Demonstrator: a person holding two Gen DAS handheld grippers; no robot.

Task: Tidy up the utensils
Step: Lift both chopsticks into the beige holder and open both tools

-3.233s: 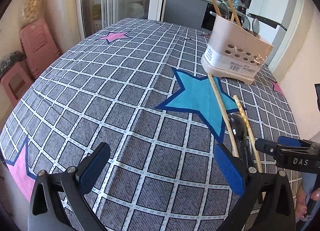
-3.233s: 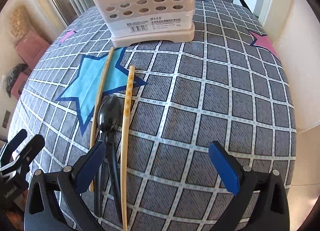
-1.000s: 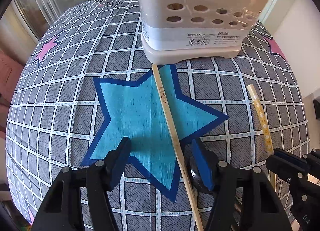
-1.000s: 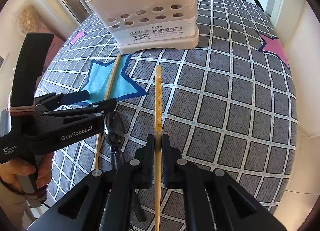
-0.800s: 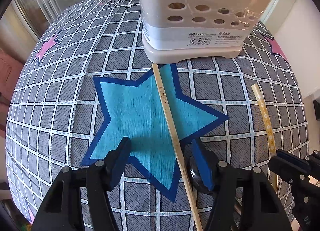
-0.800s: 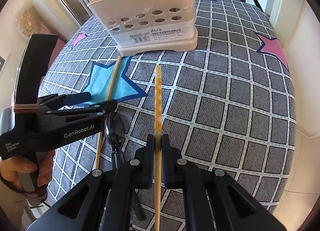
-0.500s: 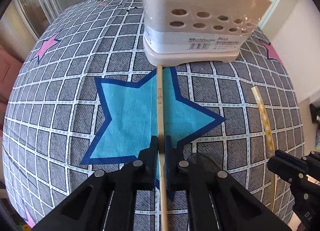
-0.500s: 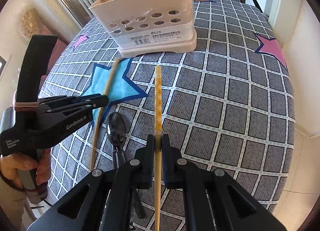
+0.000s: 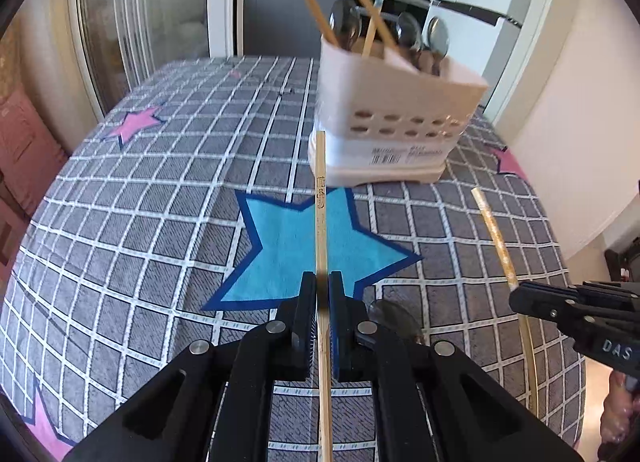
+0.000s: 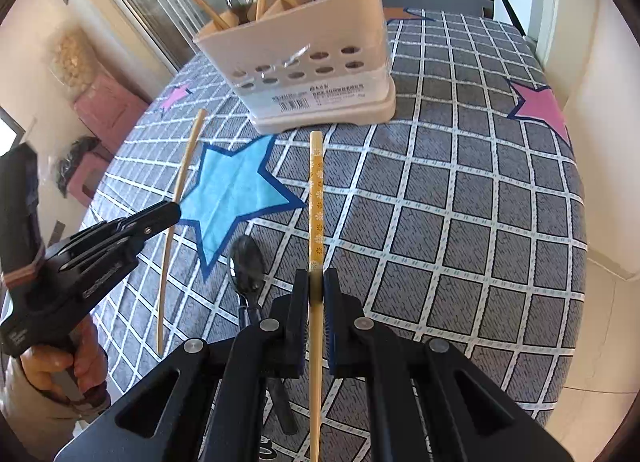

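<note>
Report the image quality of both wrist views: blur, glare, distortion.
Left wrist view: the utensil caddy is smeared by motion blur, its label unreadable; the plain chopstick in the left tongs stays sharp. Right wrist view: crisp overall, the caddy label lines visible, and the patterned chopstick sharp. Both: strong fisheye bending of the checked tablecloth grid, dark corner vignetting, blown-out window light.

The utensil holder [image 10: 304, 74] sits at the far side of the tabletop [image 10: 480, 222], with spoons and chopsticks standing in it. In front of it a spoon [image 10: 248, 266] lies on the tabletop, between the two held chopsticks.
</note>
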